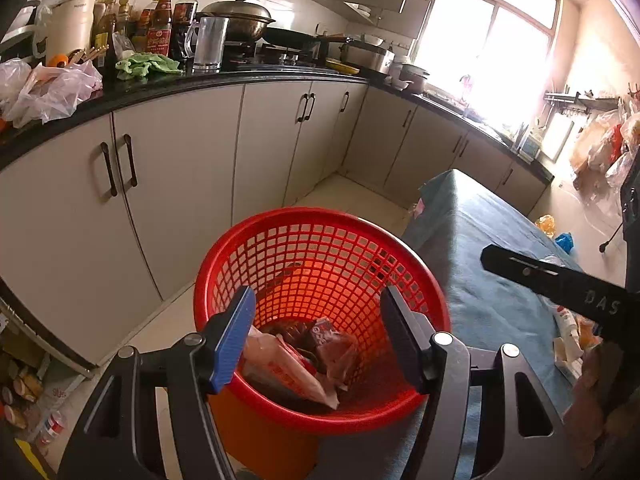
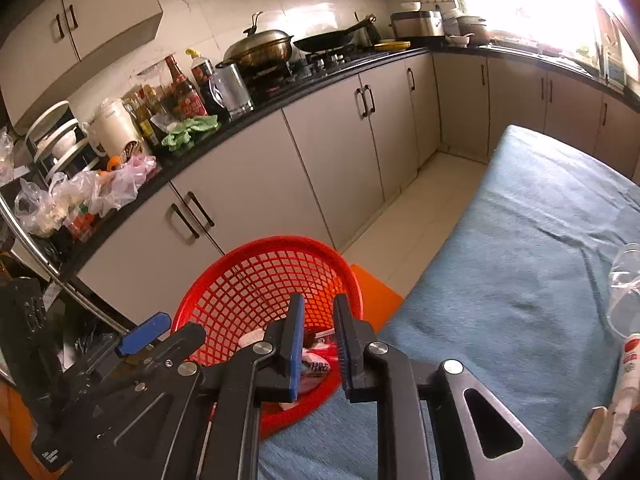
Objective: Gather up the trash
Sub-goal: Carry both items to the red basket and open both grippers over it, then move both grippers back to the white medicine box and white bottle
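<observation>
Left gripper (image 1: 318, 334): I see jaws wide apart over the red basket (image 1: 420, 280), nothing between the pads.
Right gripper (image 2: 318, 344): jaws slightly parted, empty, at the basket's rim.
Trash: wrappers (image 1: 288, 368) lie in the basket bottom.
Basket: beside the blue-covered table (image 2: 520, 240).
</observation>
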Demonstrator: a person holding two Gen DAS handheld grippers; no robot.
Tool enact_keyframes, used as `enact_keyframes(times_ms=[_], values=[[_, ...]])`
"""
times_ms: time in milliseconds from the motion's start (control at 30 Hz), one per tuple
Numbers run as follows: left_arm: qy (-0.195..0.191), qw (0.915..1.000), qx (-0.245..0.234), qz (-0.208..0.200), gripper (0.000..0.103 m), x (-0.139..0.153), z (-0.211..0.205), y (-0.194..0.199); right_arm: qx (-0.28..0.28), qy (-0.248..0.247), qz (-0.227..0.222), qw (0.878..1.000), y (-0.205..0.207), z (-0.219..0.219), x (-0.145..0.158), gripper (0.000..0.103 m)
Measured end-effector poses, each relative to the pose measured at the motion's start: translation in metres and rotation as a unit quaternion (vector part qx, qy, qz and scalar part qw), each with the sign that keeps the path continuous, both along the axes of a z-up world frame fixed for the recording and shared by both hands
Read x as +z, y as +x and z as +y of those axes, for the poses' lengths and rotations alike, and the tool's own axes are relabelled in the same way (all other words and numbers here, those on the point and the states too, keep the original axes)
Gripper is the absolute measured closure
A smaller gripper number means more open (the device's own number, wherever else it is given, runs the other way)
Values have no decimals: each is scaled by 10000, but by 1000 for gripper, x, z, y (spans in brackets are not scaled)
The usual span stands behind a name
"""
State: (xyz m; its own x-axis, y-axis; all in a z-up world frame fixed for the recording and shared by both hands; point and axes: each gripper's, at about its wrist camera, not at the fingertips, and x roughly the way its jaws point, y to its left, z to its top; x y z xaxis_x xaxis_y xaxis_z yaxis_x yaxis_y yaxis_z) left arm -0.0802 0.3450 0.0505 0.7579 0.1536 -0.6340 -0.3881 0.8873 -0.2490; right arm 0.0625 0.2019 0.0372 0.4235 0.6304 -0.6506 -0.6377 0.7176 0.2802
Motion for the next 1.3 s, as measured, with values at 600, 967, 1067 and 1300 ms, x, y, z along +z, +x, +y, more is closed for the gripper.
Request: enact_keyframes(times_ms=[600,967,1067,1300], values=[[113,9944,-1047,132,39,2,-101,10,-394,120,-33,9991,-37,-147,4,56],[396,9826,-1779,355,39,-4,-173,26,-671,-398,295,9965,3,-255,-22,31],[482,9794,-1917,422,39,-6,-187,27,-621,-452,290,9966,12,-261,-29,24],[674,9731,-2141,527,38,-5,-203,28,-101,-751,263,9968,10,-254,-42,23]])
